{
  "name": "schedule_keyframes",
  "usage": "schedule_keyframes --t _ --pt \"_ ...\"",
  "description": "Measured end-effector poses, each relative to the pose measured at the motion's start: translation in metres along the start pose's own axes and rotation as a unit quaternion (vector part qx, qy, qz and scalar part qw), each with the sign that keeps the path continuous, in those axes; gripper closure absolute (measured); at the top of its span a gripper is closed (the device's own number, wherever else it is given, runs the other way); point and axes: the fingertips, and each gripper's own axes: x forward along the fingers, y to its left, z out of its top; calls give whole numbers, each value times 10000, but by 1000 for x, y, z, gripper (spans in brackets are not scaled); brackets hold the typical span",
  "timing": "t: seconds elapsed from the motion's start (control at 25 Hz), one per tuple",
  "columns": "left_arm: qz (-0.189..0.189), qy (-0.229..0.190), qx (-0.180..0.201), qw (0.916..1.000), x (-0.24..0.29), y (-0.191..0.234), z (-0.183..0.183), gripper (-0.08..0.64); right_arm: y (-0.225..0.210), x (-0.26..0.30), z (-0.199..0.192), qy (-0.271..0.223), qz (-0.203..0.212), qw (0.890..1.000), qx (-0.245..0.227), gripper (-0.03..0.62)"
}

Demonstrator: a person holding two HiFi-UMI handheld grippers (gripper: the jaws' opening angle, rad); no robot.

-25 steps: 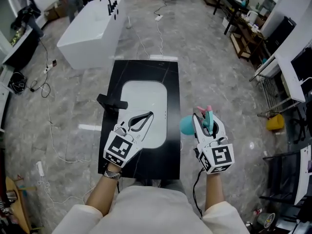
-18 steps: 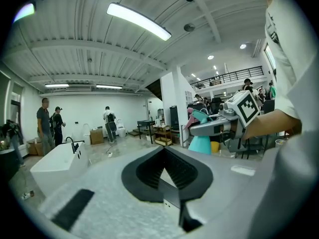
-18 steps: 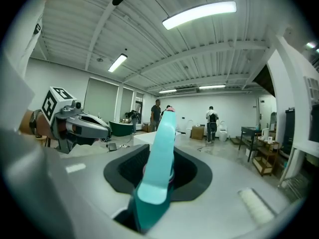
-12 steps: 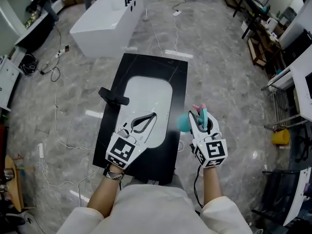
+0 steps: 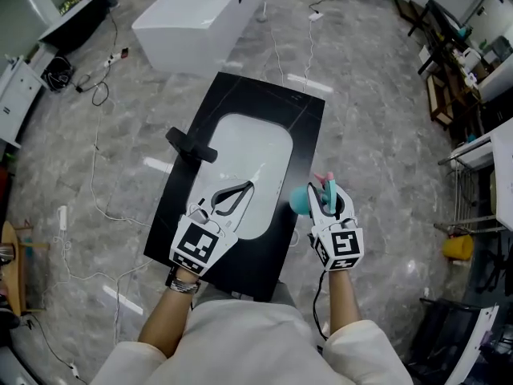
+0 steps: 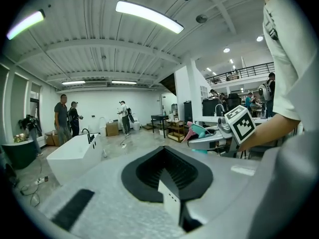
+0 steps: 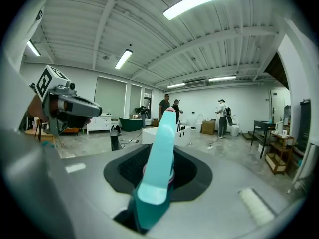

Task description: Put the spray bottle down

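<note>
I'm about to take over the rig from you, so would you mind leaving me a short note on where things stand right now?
Left gripper: shut, nothing in it, over the near end of the white basin.
Right gripper: shut on the teal spray bottle, its pink-tipped head pointing away from the person.
Bottle: at the right edge of the black countertop, apparently not resting on anything.
Done: bottle is in hand.
Left: lower it onto the countertop, probably the bare strip right of the basin, open the right gripper and back off.
</note>
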Motion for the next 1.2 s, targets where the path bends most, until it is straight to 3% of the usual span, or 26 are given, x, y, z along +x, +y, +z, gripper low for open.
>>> schedule_keyframes --t 0.48,1.2 --pt "267 292 -147 9991 13 8 -21 555 5 42 -56 355 476 9980 -230 466" --pt "494 702 -339 9957 26 22 -50 555 -9 84 -102 621 486 9968 -151 466"
